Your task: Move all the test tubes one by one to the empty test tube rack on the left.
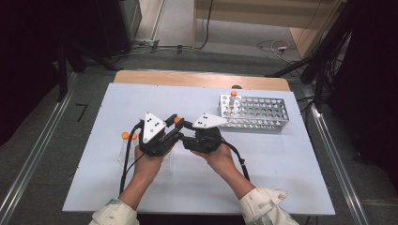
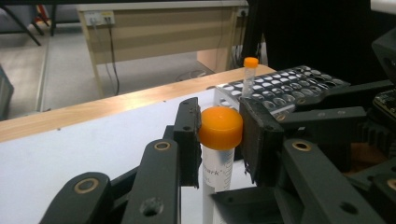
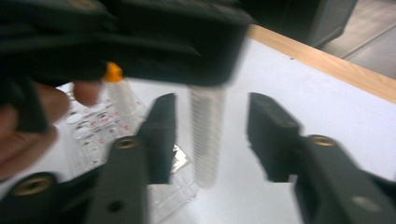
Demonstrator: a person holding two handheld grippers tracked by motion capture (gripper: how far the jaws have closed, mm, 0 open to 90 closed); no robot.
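At frame centre in the high view, the left claw (image 2: 219, 135) is clamped on the orange cap (image 2: 220, 127) of a clear tube (image 2: 215, 175). The right claw (image 3: 212, 135) stands apart around the tube's body, pads not touching. Beyond, at upper right, a metal rack (image 1: 260, 112) on the white counter (image 1: 281, 164) holds another capped tube (image 1: 233, 99).

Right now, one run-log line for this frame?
left tool: shut on orange cap of tube | right tool: open around tube body | metal rack: one tube standing in it
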